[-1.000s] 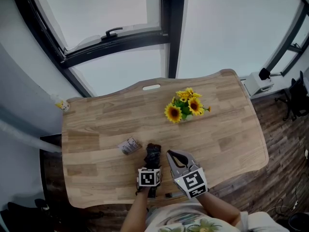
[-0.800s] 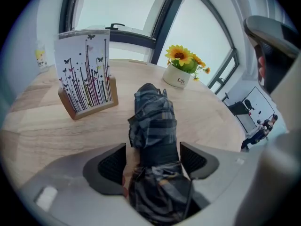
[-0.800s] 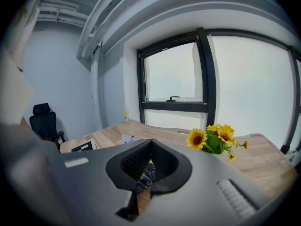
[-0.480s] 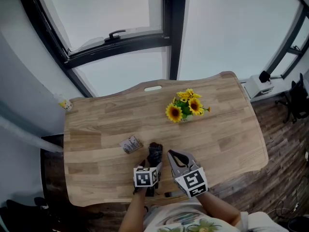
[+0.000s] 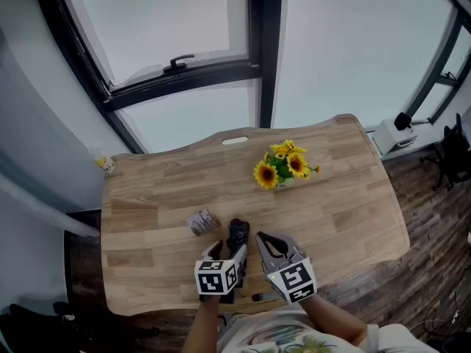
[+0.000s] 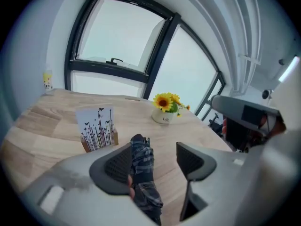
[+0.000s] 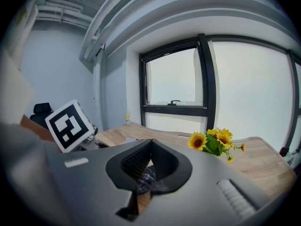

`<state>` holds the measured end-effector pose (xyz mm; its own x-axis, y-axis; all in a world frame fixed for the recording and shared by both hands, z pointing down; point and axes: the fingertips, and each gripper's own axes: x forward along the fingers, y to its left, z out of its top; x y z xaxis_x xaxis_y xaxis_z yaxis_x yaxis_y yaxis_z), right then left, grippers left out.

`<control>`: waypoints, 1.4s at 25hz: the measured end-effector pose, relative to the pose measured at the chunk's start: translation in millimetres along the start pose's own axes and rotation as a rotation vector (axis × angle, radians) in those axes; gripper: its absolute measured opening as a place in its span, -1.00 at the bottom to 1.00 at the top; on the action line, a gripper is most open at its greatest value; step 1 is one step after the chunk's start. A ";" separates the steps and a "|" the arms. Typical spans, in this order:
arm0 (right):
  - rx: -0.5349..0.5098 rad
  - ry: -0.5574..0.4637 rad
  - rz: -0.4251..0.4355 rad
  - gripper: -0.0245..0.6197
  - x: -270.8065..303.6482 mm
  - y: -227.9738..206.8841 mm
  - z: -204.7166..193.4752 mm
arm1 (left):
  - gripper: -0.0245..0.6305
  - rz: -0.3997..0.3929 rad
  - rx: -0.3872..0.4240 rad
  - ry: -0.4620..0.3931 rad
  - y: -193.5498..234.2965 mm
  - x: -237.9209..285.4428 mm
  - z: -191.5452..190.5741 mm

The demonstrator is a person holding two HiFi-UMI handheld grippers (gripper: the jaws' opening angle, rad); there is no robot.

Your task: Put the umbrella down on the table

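while the left gripper's jaws are closing, the folded plaid umbrella shows between them, lying on the wooden table near its front edge, close to one pad with a gap to the other. the right gripper hangs just beside it, jaw tips together and empty. further back, a white pot holds sunflowers. a small wooden holder carries a printed card just beyond the umbrella, to its left. a little bottle stands by the far left corner.
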<state>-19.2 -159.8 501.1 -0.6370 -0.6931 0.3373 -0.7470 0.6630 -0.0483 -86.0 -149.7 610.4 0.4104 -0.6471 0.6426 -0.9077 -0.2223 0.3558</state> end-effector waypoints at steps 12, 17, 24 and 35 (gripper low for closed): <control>0.000 -0.033 -0.015 -0.92 -20.1 12.6 4.3 | -0.61 0.049 0.116 -0.152 -21.8 -51.2 35.0; 0.000 -0.036 -0.020 -0.92 -26.9 19.3 3.6 | -0.91 0.074 0.127 -0.212 -25.5 -67.8 41.1; -0.002 -0.038 -0.018 -0.92 -35.7 27.2 2.4 | -0.91 0.062 0.145 -0.236 -34.9 -79.7 39.9; -0.003 -0.041 -0.023 -0.92 -46.9 35.8 -0.2 | -0.91 0.040 0.160 -0.249 -46.7 -90.4 37.3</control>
<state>-16.0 -103.4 483.7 -0.6271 -0.7191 0.2993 -0.7609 0.6477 -0.0380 -84.0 -108.1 510.3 0.3577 -0.8122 0.4608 -0.9332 -0.2923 0.2093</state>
